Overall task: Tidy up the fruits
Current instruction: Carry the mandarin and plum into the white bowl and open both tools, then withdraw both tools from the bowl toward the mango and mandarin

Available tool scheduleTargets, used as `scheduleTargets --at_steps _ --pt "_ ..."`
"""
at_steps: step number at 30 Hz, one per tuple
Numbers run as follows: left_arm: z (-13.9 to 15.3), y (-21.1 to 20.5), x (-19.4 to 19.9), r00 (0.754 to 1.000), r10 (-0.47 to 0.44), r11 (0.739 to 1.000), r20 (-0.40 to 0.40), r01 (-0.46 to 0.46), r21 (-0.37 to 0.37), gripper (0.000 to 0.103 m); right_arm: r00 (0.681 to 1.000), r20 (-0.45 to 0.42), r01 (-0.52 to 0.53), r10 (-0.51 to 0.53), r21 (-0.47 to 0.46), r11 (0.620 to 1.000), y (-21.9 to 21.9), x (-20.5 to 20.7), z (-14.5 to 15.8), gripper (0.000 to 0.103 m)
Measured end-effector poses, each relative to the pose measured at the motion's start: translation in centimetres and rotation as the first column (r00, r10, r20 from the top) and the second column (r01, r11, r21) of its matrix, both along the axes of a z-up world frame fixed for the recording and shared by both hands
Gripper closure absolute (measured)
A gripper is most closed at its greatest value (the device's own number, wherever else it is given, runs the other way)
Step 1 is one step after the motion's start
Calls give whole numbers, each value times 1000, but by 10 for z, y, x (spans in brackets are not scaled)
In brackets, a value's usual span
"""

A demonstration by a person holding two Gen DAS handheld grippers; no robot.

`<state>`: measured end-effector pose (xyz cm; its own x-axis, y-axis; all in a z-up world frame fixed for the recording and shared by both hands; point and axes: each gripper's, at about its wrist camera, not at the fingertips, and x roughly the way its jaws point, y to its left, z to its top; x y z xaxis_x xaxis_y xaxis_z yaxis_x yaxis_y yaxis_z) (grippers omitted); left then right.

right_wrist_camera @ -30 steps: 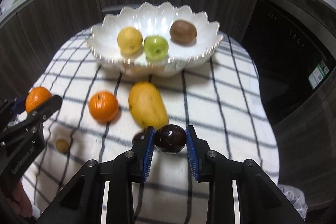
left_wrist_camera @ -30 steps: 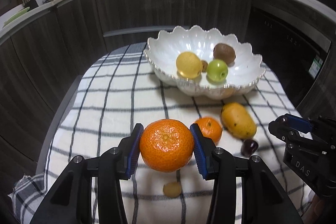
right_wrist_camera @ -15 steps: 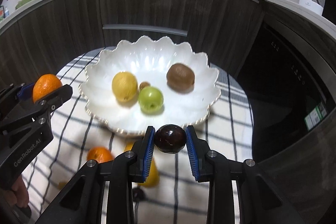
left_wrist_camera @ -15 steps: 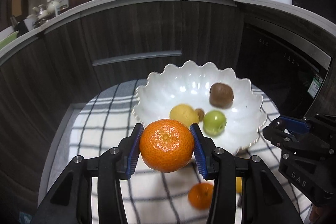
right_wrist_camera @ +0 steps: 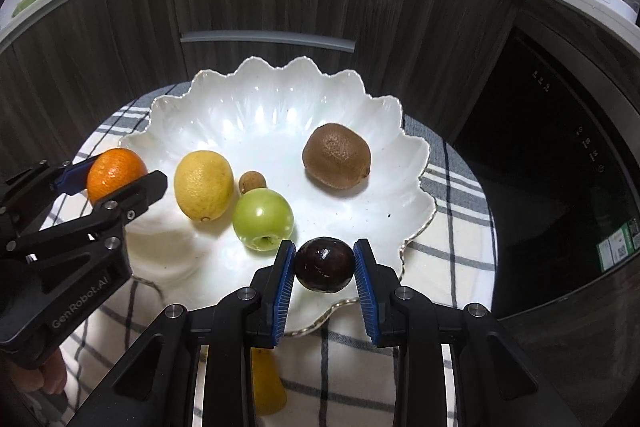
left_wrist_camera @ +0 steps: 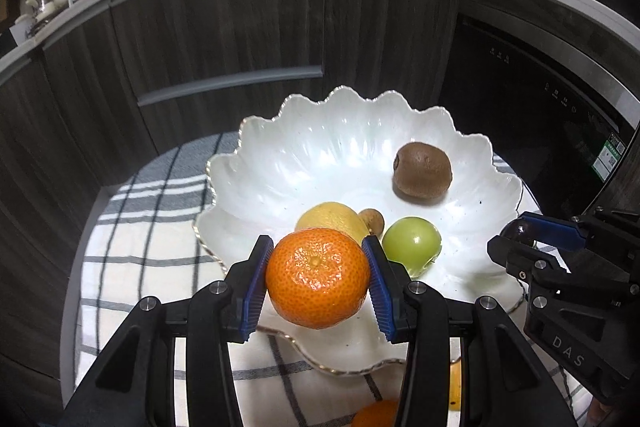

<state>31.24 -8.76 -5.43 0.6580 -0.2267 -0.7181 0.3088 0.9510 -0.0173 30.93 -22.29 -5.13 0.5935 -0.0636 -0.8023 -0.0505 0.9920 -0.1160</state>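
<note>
The left hand-held gripper (left_wrist_camera: 318,279) squeezes an orange (left_wrist_camera: 318,277) and the right hand-held gripper (right_wrist_camera: 324,271) squeezes a dark plum (right_wrist_camera: 324,270), both held over the white bowl (right_wrist_camera: 280,99) so they can drop in with the other fruit.

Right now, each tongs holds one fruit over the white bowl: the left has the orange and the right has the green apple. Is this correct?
Not quite. The right tongs hold the dark plum, not the green apple, which lies in the white bowl beside the lemon; the right wrist view shows this. The left tongs do hold the orange.
</note>
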Motion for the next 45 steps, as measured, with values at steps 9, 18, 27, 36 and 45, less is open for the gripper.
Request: scheduleTargets --at_steps 9,18,27,36,45 --pt "-7 -2 6 1000 -6 1000 -26 6 10 55 1000 -21 -10 10 13 1000 -3 11 -6 72" --pt "9 4 -6 998 17 996 56 -22 91 31 998 58 7 -3 -67 998 2 2 10 31" --pt "36 18 -36 989 39 991 142 -56 119 10 994 111 32 -17 -138 990 7 -20 34 25" --pt "52 30 -72 985 55 992 163 -72 101 5 990 138 33 -17 -117 993 15 -53 53 25" --pt "44 38 -100 988 72 992 139 -86 94 5 990 139 25 -8 -118 993 21 -80 53 25"
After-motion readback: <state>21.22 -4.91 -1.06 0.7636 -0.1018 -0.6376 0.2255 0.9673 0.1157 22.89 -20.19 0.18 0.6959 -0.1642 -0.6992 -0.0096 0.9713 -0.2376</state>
